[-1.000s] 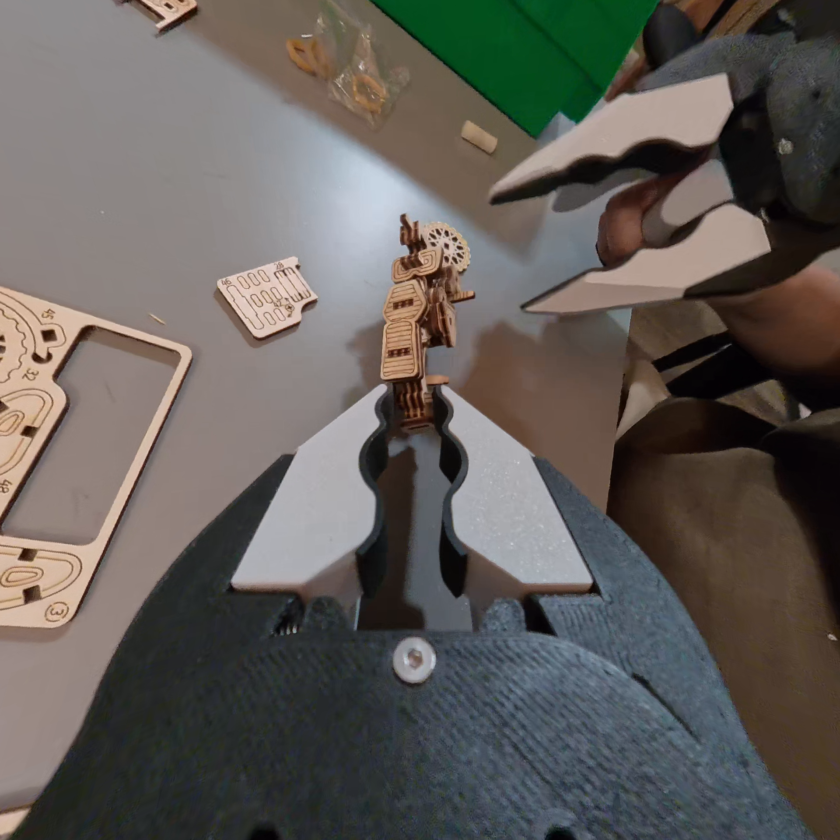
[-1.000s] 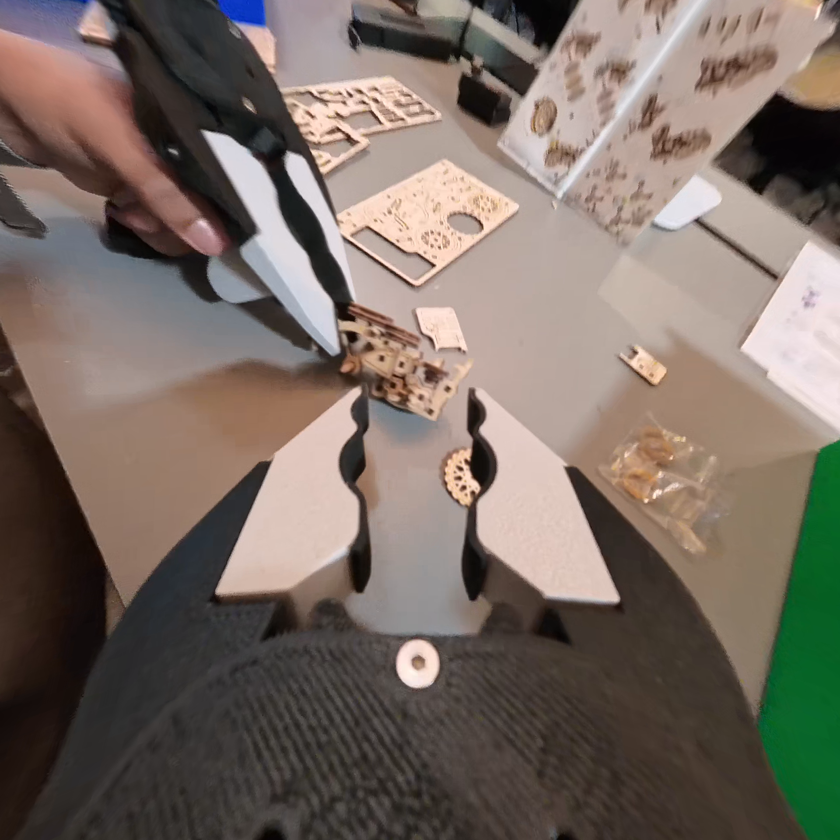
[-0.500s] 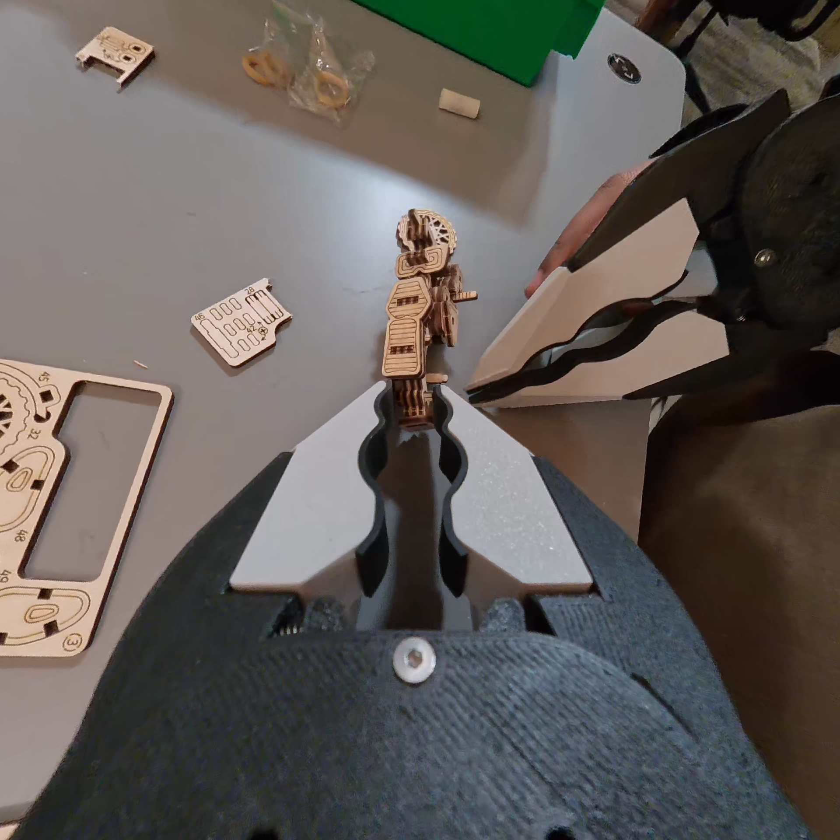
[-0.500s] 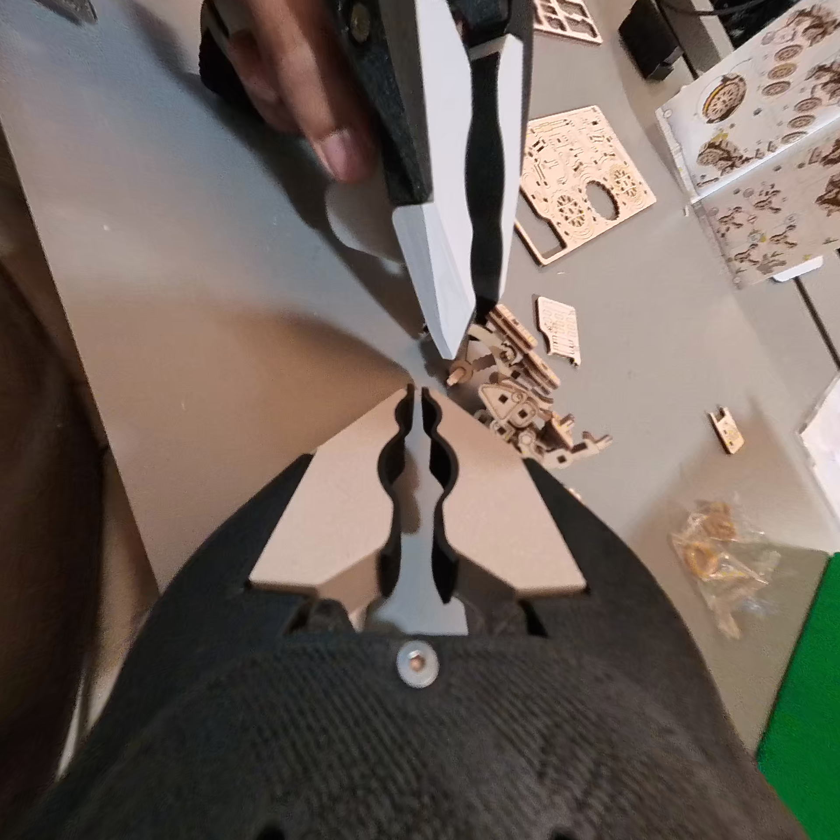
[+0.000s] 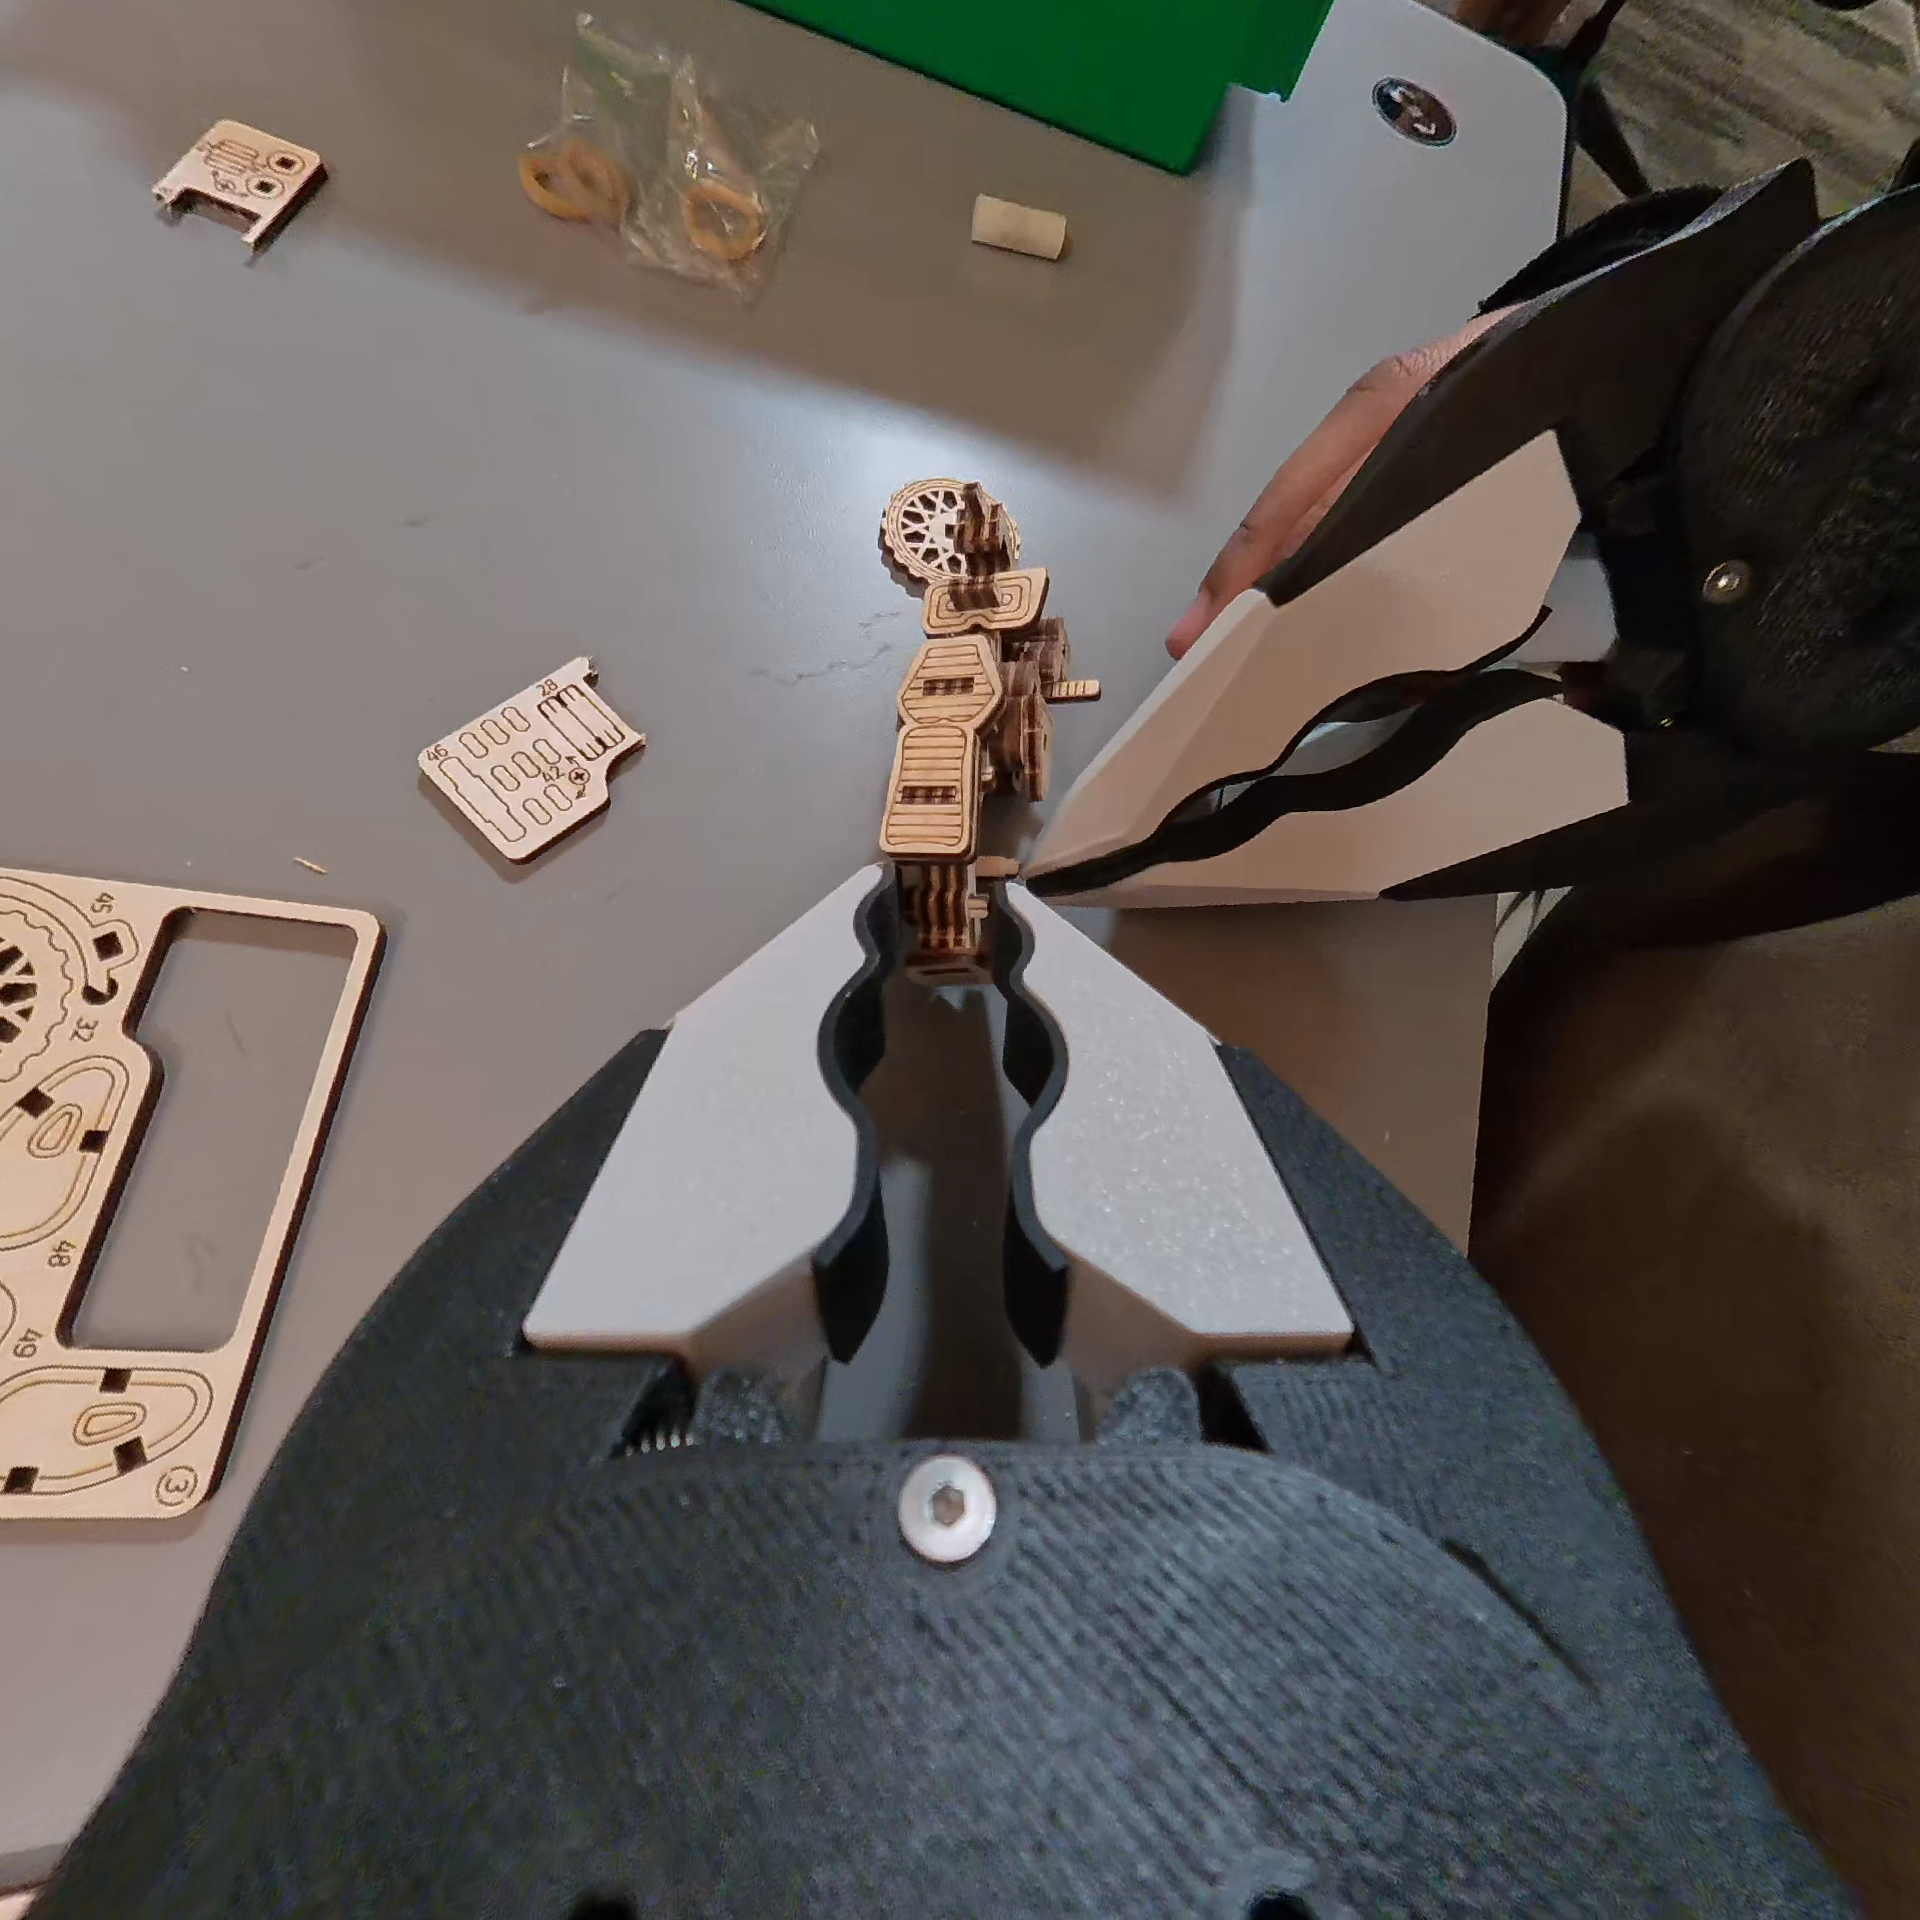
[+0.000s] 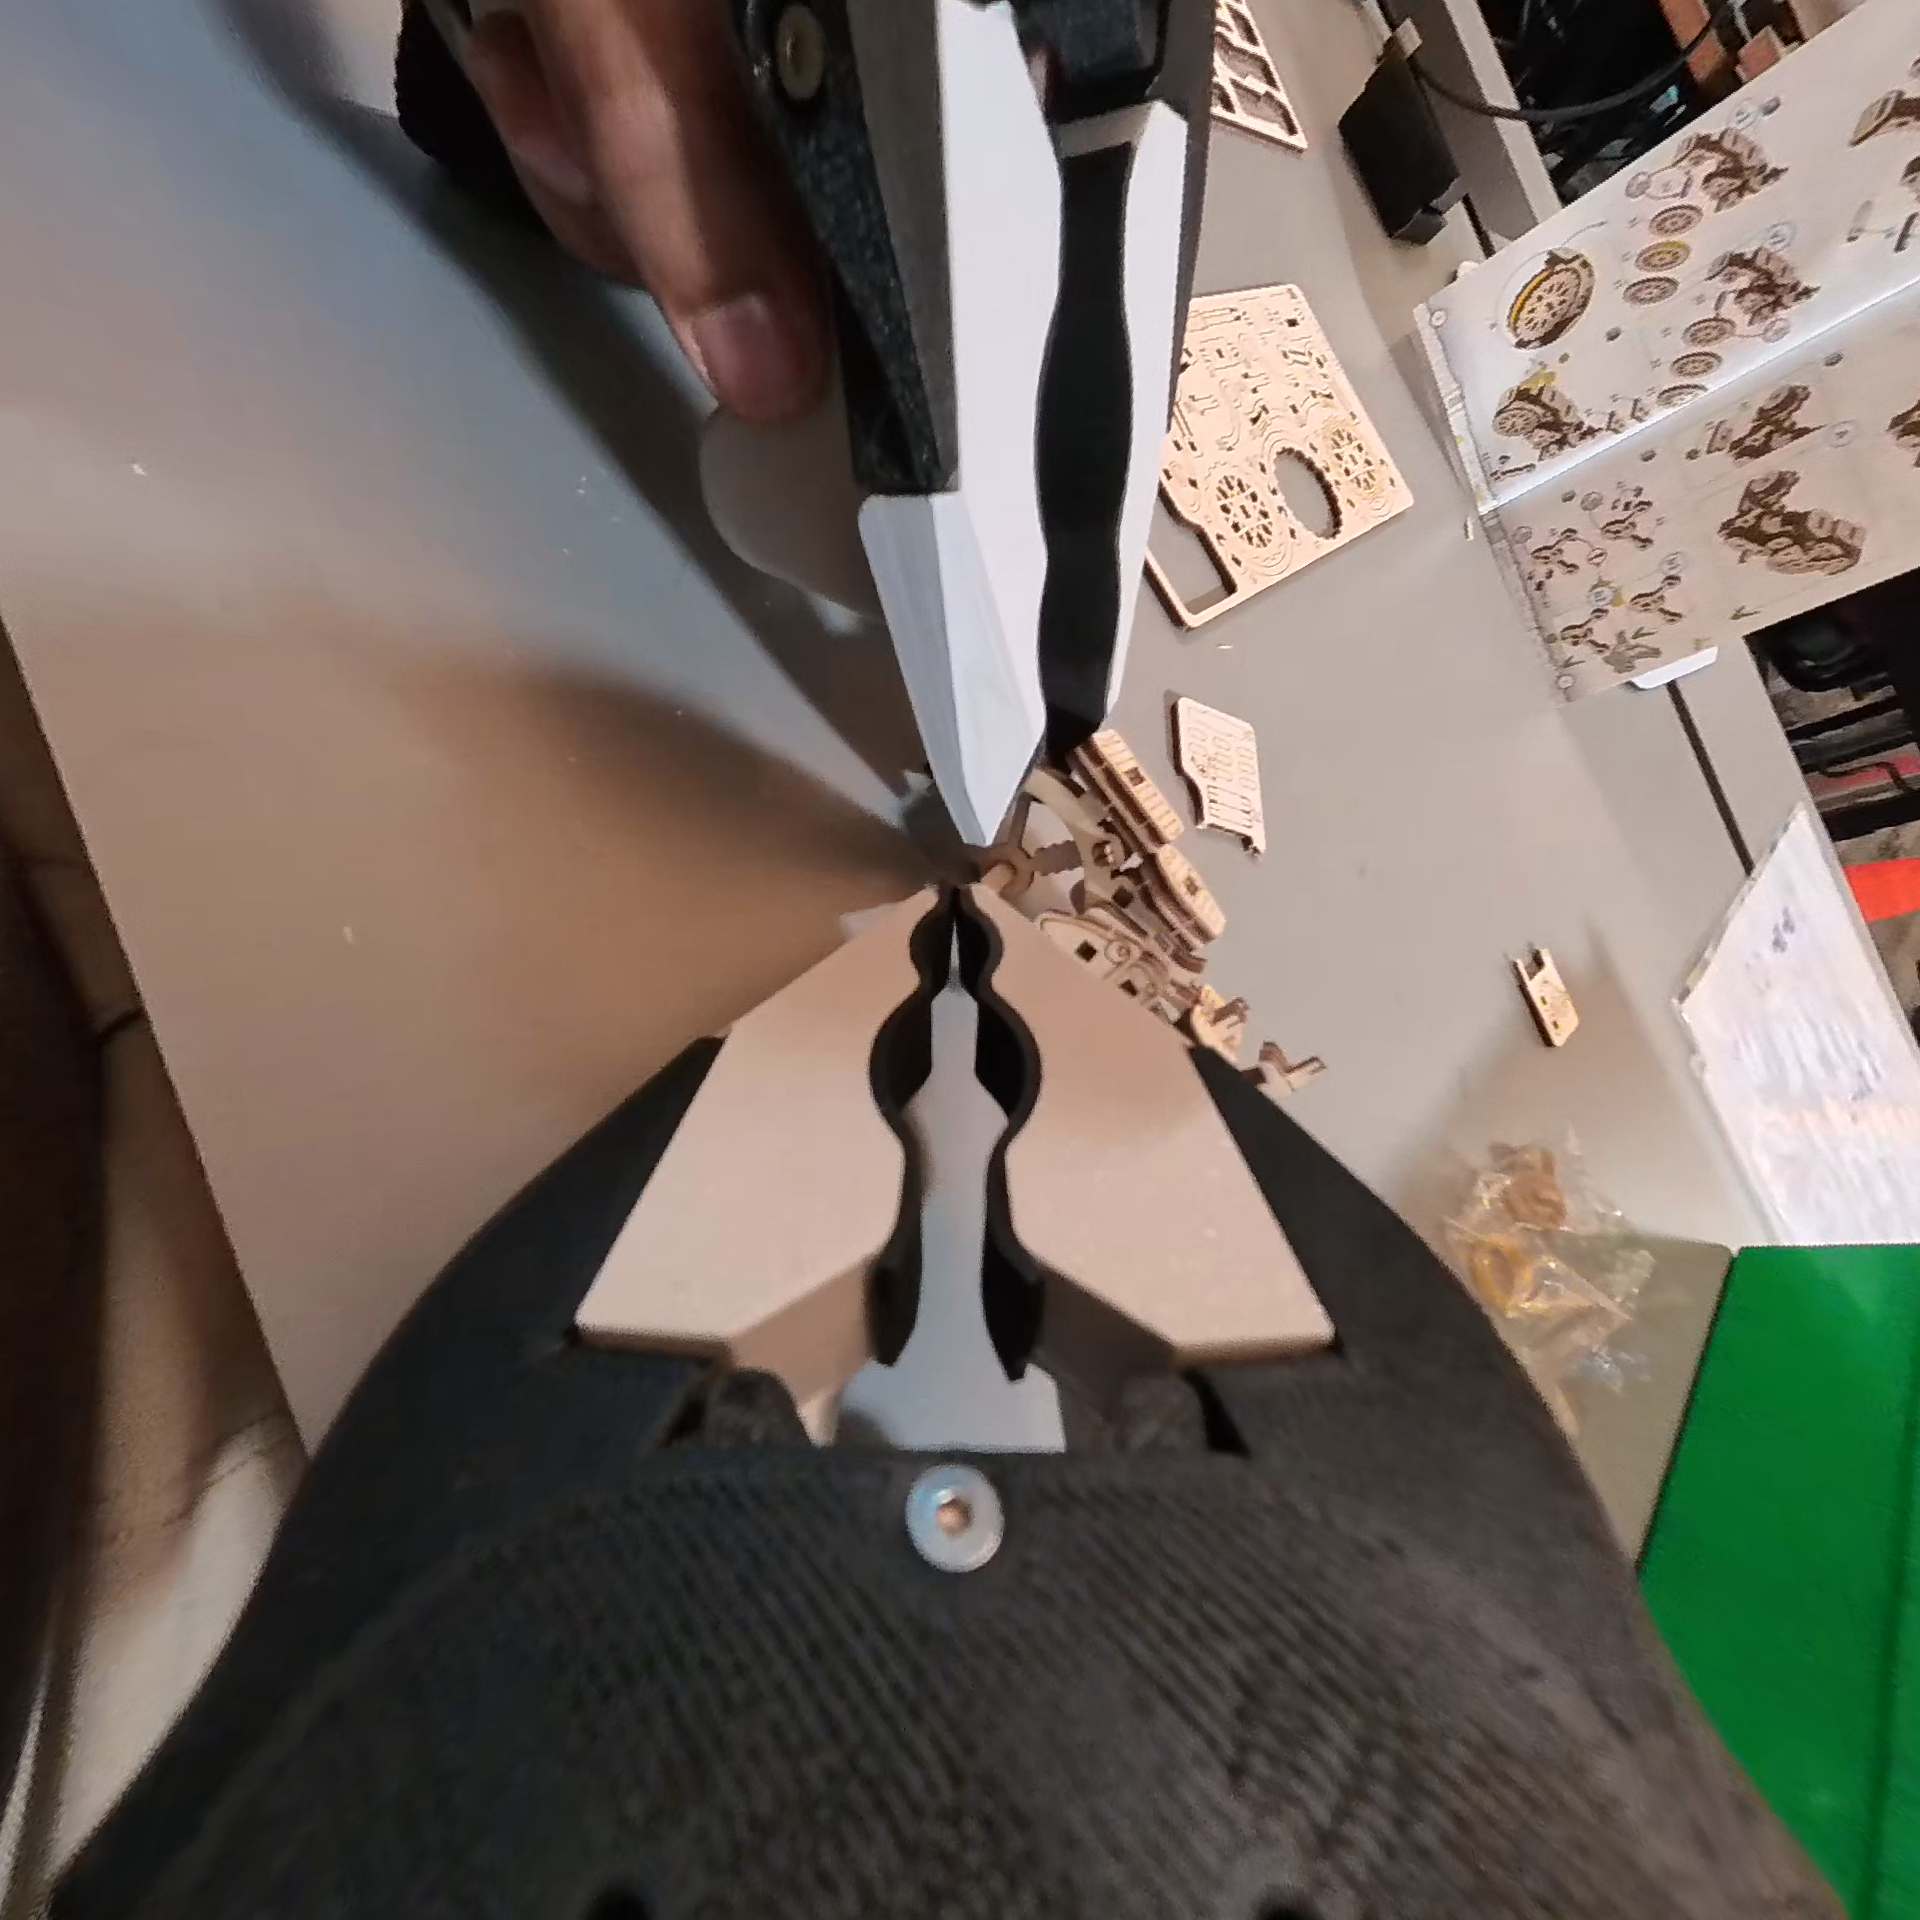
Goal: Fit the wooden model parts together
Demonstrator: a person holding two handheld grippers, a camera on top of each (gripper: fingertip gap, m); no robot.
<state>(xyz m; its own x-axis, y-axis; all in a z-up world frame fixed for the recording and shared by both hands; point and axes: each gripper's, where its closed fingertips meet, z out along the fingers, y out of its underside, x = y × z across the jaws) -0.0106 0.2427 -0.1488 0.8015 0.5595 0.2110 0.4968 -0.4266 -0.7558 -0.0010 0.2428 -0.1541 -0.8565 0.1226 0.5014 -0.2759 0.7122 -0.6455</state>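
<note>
Gripping the model (image 5: 940, 774) by its near end, the left gripper (image 5: 943, 914) holds it above the table (image 5: 416, 468), clenched on the layered wood. The right gripper (image 6: 954, 902) is pinched nearly closed at a small peg on the model's side (whether it actually grips the peg I cannot tell). Much is assembled: seat slats, frame, a gear. Sheets (image 5: 135, 1195) with uncut parts suggest plenty left
</note>
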